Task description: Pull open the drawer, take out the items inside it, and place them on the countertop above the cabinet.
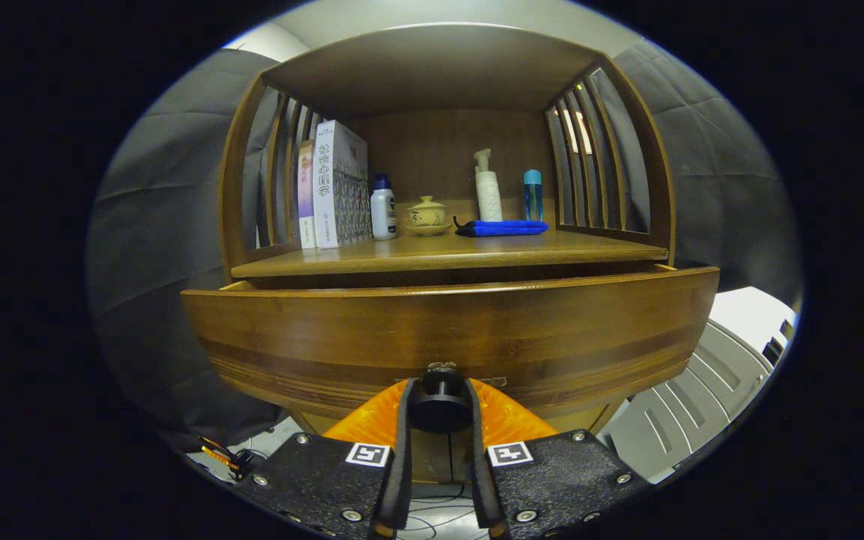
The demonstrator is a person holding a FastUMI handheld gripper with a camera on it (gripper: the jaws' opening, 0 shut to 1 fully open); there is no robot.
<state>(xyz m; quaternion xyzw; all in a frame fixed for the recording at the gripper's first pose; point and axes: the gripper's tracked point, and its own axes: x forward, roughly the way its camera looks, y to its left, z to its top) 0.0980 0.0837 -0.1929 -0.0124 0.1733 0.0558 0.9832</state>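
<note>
A wooden cabinet fills the scene, with its drawer front (447,337) pulled out a little from the body, leaving a dark gap under the countertop (462,253). The inside of the drawer is hidden. A round dark knob (439,405) sticks out of the drawer front at its lower middle. My gripper (439,411) is shut on this knob, one finger pressed on each side of it. On the countertop stand two books (331,184), a white bottle with a blue cap (382,208), a small lidded teacup (427,215), a folded blue cloth (503,227), a white pump bottle (487,187) and a blue bottle (533,193).
Slatted wooden sides (589,169) and a top board (432,64) enclose the countertop shelf. Black cloth walls hang on both sides. A white ribbed appliance (709,382) stands low to the right of the cabinet. Cables lie on the floor below the fingers.
</note>
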